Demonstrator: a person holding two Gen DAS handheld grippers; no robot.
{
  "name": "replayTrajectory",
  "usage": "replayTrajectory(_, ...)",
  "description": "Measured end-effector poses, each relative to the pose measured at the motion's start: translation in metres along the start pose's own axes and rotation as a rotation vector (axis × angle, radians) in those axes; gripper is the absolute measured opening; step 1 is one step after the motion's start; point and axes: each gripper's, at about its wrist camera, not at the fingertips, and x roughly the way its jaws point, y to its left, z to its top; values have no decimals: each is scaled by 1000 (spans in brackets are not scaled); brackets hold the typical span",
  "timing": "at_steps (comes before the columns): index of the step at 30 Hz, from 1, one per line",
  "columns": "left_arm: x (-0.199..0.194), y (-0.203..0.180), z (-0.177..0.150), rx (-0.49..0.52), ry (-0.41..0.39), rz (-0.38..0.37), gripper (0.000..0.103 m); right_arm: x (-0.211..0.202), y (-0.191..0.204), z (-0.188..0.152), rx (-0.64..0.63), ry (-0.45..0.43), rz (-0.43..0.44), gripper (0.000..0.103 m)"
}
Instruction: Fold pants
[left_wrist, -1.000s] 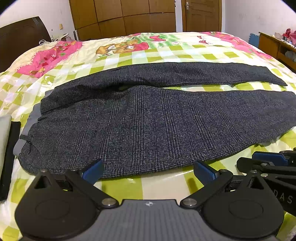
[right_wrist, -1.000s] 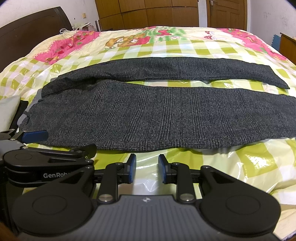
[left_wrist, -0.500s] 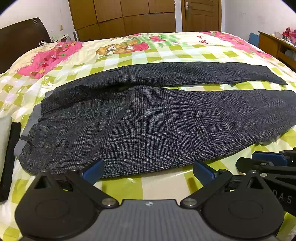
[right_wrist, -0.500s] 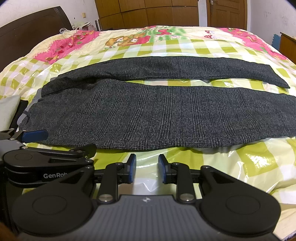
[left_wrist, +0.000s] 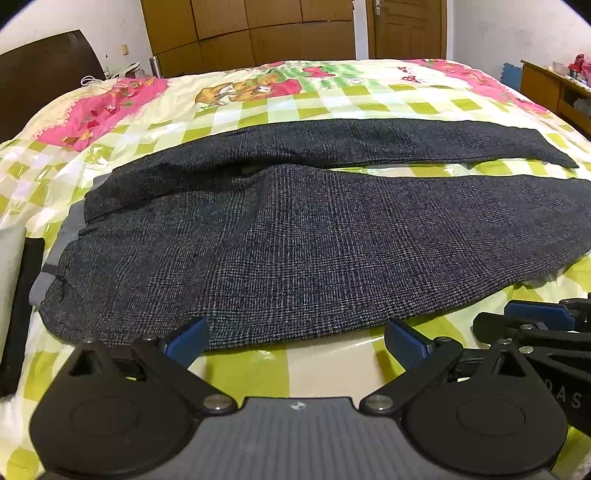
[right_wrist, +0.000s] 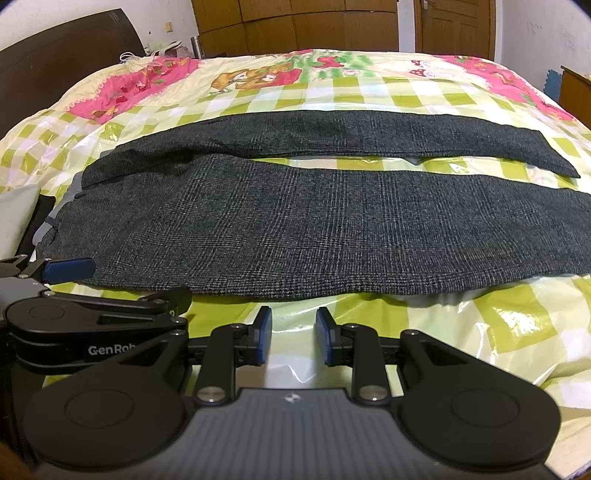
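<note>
The dark checked pants (left_wrist: 295, 236) lie flat across the bed (left_wrist: 369, 99), waistband at 9 o'clock and the 2 legs running out toward 3 o'clock; the far leg (right_wrist: 369, 134) sits at 12 o'clock of the near leg (right_wrist: 314, 236), with a thin strip of green-checked cover showing between them. The left gripper (left_wrist: 293, 338) hangs just off the near hem, at 6 o'clock of the pants; its 2 blue fingers (left_wrist: 184, 338) stand wide apart with nothing between them, one tip right at the cloth's edge. The right gripper (right_wrist: 293, 332) sits beside it toward 3 o'clock, over bare shiny cover; its fingers (right_wrist: 263, 332) are parted by a narrow gap and hold nothing. A grey and black stack (left_wrist: 14, 288) lies at 9 o'clock; a wooden wardrobe (left_wrist: 251, 33) stands at 12 o'clock.
</note>
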Motion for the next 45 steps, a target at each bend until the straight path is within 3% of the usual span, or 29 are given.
replayTrajectory(29, -5, 18, 0, -59, 1, 25, 103, -6, 24, 14, -79, -4, -17, 27)
replayTrajectory(45, 0, 37, 3, -110, 31, 46, 103, 0, 40, 24, -125, -3, 22, 27)
